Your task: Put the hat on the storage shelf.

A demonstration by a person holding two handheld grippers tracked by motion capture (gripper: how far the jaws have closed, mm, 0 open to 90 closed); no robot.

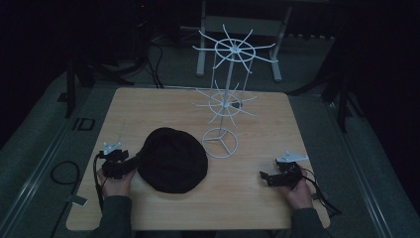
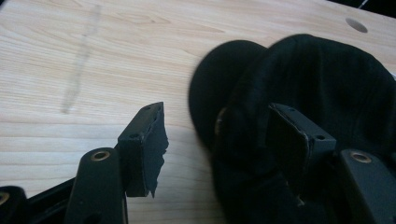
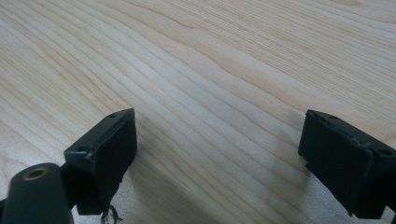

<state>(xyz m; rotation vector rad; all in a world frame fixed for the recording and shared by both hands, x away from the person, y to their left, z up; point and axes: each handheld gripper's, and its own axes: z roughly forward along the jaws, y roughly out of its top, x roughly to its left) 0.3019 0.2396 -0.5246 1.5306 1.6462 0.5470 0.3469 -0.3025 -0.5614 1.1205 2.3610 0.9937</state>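
Note:
A black soft hat (image 1: 172, 159) lies flat on the wooden table (image 1: 148, 106), left of centre. My left gripper (image 1: 133, 162) is at the hat's left edge, held in a hand. In the left gripper view the hat (image 2: 303, 79) fills the right side. The left gripper (image 2: 217, 116) stands wide open: its right jaw is against the hat's folded edge and its left jaw is over bare wood, apart from the cloth. My right gripper (image 1: 263, 176) rests near the table's front right. Between the open jaws of the right gripper (image 3: 218, 116) there is only wood.
A white wire display rack (image 1: 227, 99) with two tiers of spokes stands on a ring base (image 1: 220, 143) just right of the hat. The table's front edge lies near both forearms. Cables trail over the floor to the left, and a metal frame stands behind the table.

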